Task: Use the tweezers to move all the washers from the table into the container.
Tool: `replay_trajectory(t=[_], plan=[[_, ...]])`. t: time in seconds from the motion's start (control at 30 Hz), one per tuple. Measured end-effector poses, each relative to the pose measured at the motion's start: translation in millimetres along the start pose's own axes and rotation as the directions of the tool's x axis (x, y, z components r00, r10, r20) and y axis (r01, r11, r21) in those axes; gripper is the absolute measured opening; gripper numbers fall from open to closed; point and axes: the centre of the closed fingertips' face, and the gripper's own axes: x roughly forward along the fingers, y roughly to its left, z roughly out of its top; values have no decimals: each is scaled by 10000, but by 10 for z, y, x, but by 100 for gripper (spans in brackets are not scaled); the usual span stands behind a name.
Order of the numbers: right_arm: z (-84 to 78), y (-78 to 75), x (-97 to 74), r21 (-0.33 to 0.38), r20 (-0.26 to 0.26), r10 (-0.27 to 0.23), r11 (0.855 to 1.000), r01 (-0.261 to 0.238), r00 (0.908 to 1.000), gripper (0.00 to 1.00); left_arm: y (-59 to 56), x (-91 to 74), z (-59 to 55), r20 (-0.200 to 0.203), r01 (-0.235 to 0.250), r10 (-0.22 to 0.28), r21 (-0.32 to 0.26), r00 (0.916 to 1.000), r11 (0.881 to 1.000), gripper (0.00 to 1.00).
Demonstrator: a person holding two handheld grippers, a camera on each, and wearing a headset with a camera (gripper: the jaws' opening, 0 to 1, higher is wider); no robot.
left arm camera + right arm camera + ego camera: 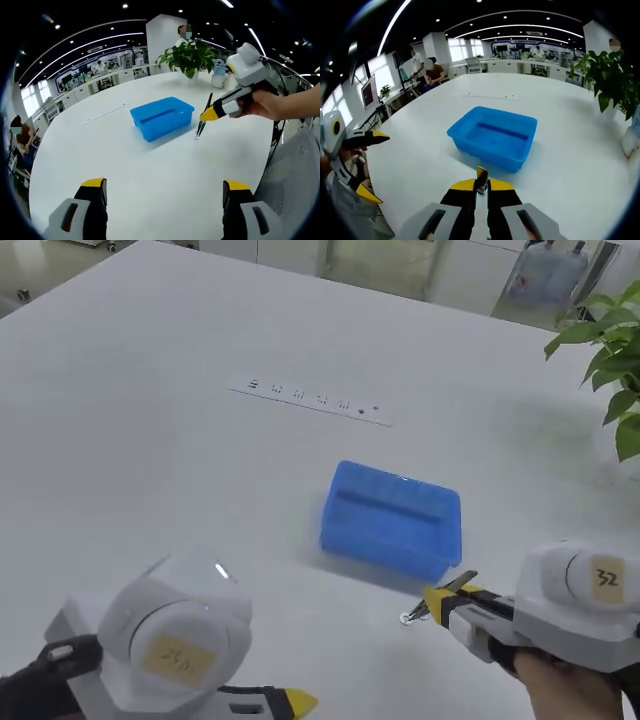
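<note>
Left gripper (164, 185) hovers over white table (100, 145) in a bright open-plan office (100, 65).

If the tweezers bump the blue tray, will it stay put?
The shallow blue plastic tray looks thin-walled with nothing visible inside, so probably light. Being low and wide on the smooth white table, it would likely slide, not tip, if the thin dark tweezers bump it.
</note>
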Motion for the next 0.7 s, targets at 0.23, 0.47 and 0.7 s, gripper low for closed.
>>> replay_trajectory(t=[0.23,0.47,0.7], plan=[[-18,5,20,-88,-60,-4,10000,3,10000,4,-3,10,-27,-89,1,0,30,10000,10000,99],[-9,17,28,2,-58,110,9999,-110,9999,4,-4,15,-29,-105,-20,21,61,9999,10000,99],[-26,16,49,-140,-145,81,9999,-83,9999,4,-5,13,-45,-143,-31,32,64,9999,10000,99]])
